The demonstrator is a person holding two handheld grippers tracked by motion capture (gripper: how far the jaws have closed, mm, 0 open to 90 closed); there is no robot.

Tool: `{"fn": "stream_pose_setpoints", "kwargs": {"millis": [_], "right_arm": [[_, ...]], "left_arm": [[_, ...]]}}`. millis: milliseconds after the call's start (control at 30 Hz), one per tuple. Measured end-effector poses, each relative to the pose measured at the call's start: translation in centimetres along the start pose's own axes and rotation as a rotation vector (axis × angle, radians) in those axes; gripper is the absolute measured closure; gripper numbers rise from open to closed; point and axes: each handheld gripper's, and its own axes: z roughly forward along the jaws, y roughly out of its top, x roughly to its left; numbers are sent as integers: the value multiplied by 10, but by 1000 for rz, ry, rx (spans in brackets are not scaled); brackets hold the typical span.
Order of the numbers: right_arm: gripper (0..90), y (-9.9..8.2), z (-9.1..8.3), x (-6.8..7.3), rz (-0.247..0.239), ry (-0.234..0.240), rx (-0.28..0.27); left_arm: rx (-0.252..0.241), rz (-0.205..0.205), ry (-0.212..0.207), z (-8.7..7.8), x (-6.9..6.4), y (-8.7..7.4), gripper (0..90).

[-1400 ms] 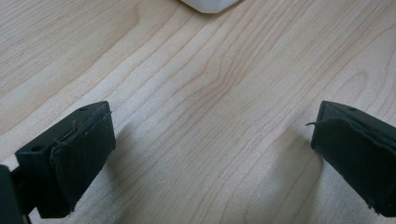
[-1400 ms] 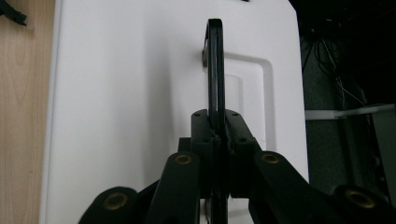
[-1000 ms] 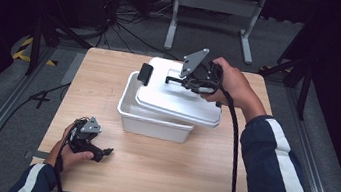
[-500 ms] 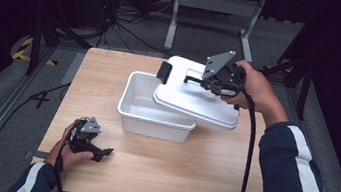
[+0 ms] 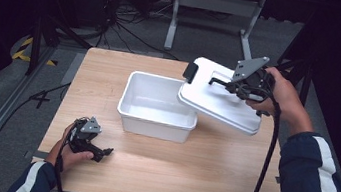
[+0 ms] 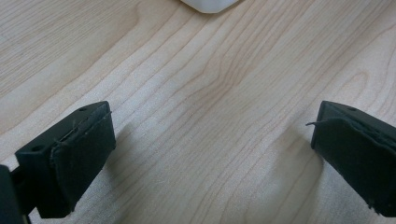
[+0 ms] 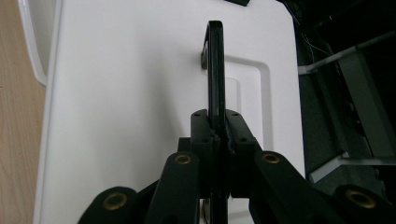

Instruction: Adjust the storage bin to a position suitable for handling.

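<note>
Gripping the lid's black handle (image 7: 214, 70), my right gripper (image 5: 248, 85) lifts the white lid (image 5: 218, 100) over the wooden table (image 5: 199, 165); my left gripper (image 5: 91, 143) rests there, jaws spread, dark room beyond.

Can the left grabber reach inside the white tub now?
Probably yes. The lid hangs off to the right, held by the right gripper, so the tub is open. The left gripper, jaws open, has bare table ahead.
</note>
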Motion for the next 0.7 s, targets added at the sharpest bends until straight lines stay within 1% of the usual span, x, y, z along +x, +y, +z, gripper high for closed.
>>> {"fn": "stream_pose_setpoints", "kwargs": {"millis": [33, 67, 133, 233, 367, 567, 700], "right_arm": [[848, -3, 0, -1, 4, -3, -1], [848, -7, -1, -2, 18, -11, 3], [848, -15, -1, -3, 23, -4, 5], [848, -25, -2, -5, 42, -12, 11], [848, -37, -4, -7, 62, -15, 11], [847, -53, -7, -10, 104, -29, 14], [847, -61, -7, -11, 114, -31, 24]], "left_arm": [[0, 4, 2, 0, 0, 0, 2], [0, 4, 2, 0, 0, 0, 2], [0, 4, 2, 0, 0, 0, 2], [2, 8, 3, 0, 0, 0, 2], [0, 0, 1, 0, 0, 0, 2], [2, 3, 1, 0, 0, 0, 2], [2, 3, 2, 0, 0, 0, 2]]}}
